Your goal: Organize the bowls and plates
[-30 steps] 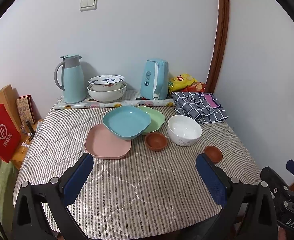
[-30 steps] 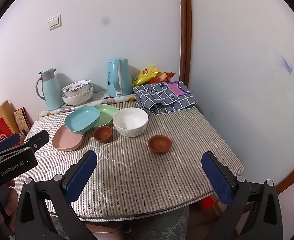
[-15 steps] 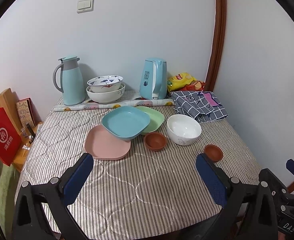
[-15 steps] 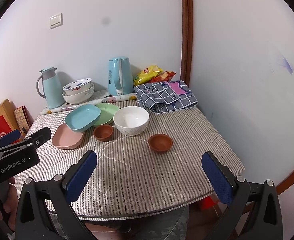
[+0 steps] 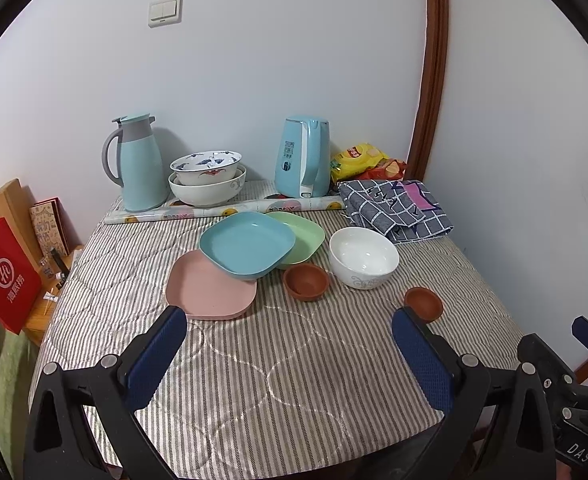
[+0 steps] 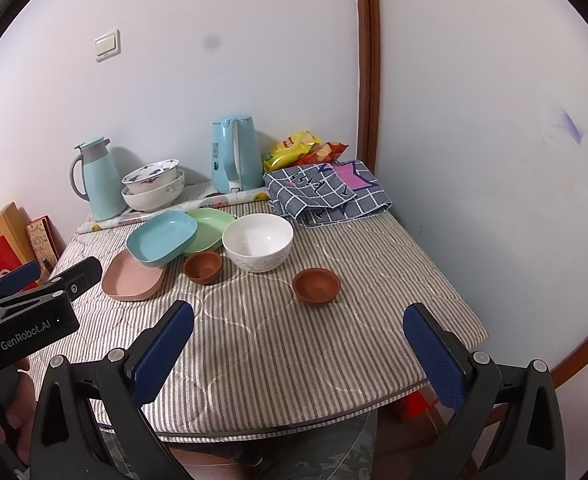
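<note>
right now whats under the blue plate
The blue plate rests tilted on the pink plate and overlaps the green plate. The parts of both beneath it are hidden.

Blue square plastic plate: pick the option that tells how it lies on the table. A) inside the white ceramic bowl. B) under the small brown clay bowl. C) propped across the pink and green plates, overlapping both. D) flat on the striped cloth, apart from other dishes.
C: the blue square plastic plate sits tilted on top, covering part of the pink plate and part of the green plate.
</note>
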`<move>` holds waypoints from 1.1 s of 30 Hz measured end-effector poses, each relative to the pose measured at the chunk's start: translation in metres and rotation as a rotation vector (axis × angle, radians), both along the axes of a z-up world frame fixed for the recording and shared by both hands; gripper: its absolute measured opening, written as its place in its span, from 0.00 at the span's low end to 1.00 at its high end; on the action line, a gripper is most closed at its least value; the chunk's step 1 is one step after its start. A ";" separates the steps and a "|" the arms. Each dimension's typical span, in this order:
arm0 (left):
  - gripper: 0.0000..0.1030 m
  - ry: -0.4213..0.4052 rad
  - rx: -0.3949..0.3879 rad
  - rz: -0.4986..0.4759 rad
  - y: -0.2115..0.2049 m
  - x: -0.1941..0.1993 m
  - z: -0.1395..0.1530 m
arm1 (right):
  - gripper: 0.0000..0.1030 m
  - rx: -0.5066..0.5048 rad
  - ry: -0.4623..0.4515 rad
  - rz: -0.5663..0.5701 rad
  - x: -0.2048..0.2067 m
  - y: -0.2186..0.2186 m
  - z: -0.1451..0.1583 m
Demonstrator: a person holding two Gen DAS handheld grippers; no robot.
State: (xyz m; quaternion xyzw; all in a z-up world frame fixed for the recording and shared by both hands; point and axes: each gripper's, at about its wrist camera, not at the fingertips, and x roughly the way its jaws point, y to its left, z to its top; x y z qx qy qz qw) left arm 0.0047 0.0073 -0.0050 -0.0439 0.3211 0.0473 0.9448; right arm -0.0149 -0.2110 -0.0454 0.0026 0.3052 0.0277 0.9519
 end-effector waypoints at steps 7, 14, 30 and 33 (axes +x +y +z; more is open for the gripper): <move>1.00 -0.005 -0.004 0.004 0.000 -0.002 0.000 | 1.00 0.000 0.000 0.002 0.000 0.000 -0.001; 1.00 -0.006 -0.006 0.010 0.000 -0.001 0.001 | 1.00 -0.003 -0.003 0.006 -0.001 0.002 -0.002; 1.00 -0.007 -0.006 0.015 0.003 0.000 0.003 | 1.00 0.006 -0.014 0.017 -0.002 0.003 -0.002; 1.00 -0.009 -0.007 0.013 0.002 0.000 0.003 | 1.00 0.008 -0.015 0.017 -0.002 0.003 -0.002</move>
